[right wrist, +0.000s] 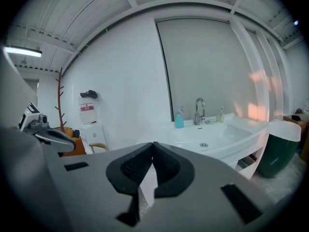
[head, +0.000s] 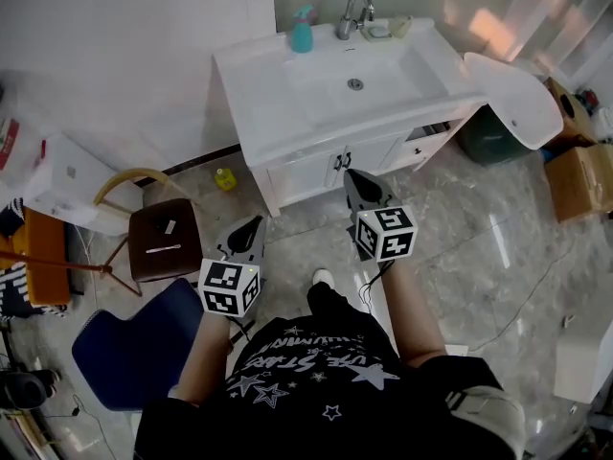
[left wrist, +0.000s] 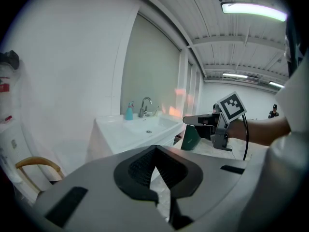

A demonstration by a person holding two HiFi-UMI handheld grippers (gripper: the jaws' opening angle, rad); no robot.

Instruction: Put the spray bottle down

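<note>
A teal spray bottle (head: 302,30) stands upright at the back left of the white washbasin counter (head: 278,89), beside the faucet (head: 351,15). Nothing holds it. Both grippers hang over the floor in front of the vanity, well short of the bottle. My left gripper (head: 255,222) is shut and empty, its tips meeting. My right gripper (head: 351,174) is also shut with nothing in it, and sits closer to the cabinet doors. The left gripper view shows the bottle (left wrist: 129,111) far off and the right gripper (left wrist: 186,119) off to the right. In the right gripper view the bottle (right wrist: 179,118) stands left of the faucet (right wrist: 199,111).
A brown stool (head: 165,240) and a blue chair (head: 134,345) stand on the floor at my left. A small yellow bottle (head: 225,178) lies by the wall. A dark green bin (head: 493,134) and a cardboard box (head: 580,180) are at the right of the vanity.
</note>
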